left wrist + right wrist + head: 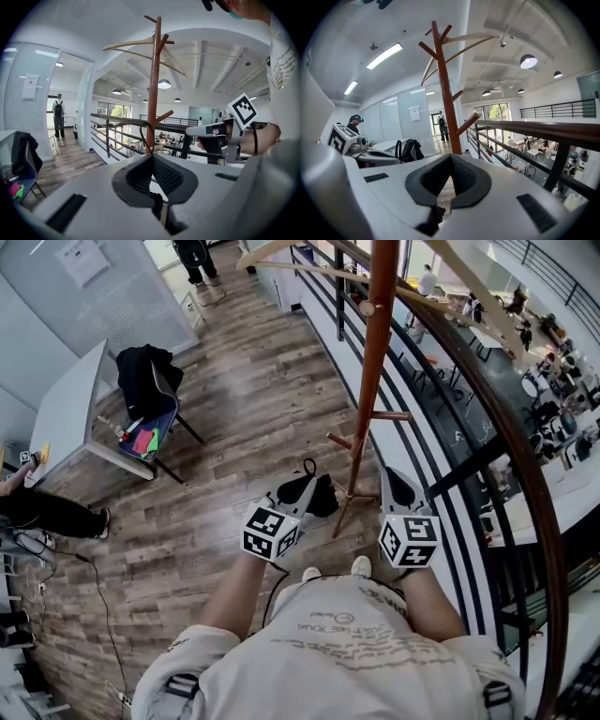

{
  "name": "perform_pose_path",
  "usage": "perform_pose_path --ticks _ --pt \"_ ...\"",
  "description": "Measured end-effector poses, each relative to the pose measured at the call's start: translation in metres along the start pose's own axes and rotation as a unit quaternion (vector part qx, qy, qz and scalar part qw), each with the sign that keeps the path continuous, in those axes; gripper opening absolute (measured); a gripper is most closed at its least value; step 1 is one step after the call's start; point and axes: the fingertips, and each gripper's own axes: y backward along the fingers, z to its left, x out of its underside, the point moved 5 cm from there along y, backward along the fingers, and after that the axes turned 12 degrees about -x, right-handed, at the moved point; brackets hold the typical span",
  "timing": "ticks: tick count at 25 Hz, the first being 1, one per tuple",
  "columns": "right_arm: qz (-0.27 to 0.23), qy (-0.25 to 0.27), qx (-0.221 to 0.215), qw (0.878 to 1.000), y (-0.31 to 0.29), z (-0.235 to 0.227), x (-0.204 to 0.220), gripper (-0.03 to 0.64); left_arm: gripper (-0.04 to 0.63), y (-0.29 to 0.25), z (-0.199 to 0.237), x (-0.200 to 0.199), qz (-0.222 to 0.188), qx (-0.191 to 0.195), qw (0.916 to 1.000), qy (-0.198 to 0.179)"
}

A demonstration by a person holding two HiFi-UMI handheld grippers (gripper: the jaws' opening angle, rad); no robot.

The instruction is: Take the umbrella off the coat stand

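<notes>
The brown wooden coat stand (371, 362) rises just ahead of me, its pole (153, 84) close behind the left jaws and slightly left of centre in the right gripper view (445, 93). My left gripper (305, 486) is shut on a thin black strap loop (146, 136) that sticks up past its tips. A black bundle, apparently the folded umbrella (324, 497), hangs under it beside the stand's base. My right gripper (394, 480) hovers right of the pole, jaws shut with nothing in them (450, 158). Wooden hangers (140, 44) sit on the stand's top pegs.
A dark curved railing (497, 456) runs close on the right, with a drop to a lower floor beyond. A chair with a black jacket (148, 395) and a white table (66, 413) stand at the left. A person (197, 259) stands far down the wooden floor.
</notes>
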Motion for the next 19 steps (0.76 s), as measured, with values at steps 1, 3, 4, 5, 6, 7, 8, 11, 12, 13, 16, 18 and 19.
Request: perform_pose_path --ticks 1,3,4,5,6,7,8,11,12,13,16,18,19 --pt "0.0 0.0 -0.004 1.0 -0.001 0.001 -0.001 0.0 0.005 0.001 0.002 -0.001 0.0 -0.004 1.0 0.001" --pt "0.0 0.0 -0.01 1.0 -0.002 0.002 -0.002 0.0 0.005 0.003 0.005 -0.001 0.0 -0.011 0.9999 0.003" --pt "0.0 0.0 -0.012 1.0 -0.002 0.002 -0.003 0.0 0.005 0.003 0.006 -0.001 0.0 -0.014 0.9999 0.004" --pt "-0.001 0.0 -0.014 1.0 -0.002 0.002 -0.003 0.001 0.005 0.003 0.008 -0.001 0.001 -0.016 0.9999 0.005" --pt "-0.001 0.001 -0.015 1.0 -0.002 0.001 -0.003 0.0 0.005 0.003 0.009 -0.001 0.0 -0.019 0.9998 0.005" --pt "-0.001 0.001 -0.016 1.0 -0.002 0.0 -0.003 0.0 0.005 0.002 0.01 -0.001 0.0 -0.022 0.9997 0.006" --pt "-0.001 0.001 -0.017 1.0 -0.002 0.0 -0.003 0.001 0.005 0.002 0.011 -0.001 -0.001 -0.024 0.9997 0.007" --pt "0.0 0.003 -0.019 1.0 -0.002 -0.001 -0.003 0.0 0.005 0.002 0.013 -0.001 0.0 -0.027 0.9996 0.011" --pt "0.001 0.003 -0.02 1.0 -0.002 0.0 -0.004 0.001 0.005 0.002 0.013 0.0 0.001 -0.027 0.9996 0.012" --pt "0.001 0.004 -0.021 1.0 -0.002 0.0 -0.004 0.0 0.005 0.002 0.013 -0.001 0.001 -0.027 0.9996 0.012" --pt "0.002 0.004 -0.022 1.0 -0.001 0.0 -0.006 0.001 0.005 0.003 0.012 -0.003 0.0 -0.027 0.9996 0.012" --pt "0.002 0.004 -0.022 1.0 0.0 -0.001 -0.007 0.0 0.005 0.002 0.012 -0.004 0.0 -0.026 0.9996 0.013" --pt "0.003 0.004 -0.022 1.0 0.0 -0.002 -0.008 0.002 0.005 0.001 0.012 -0.005 0.0 -0.026 0.9996 0.013"
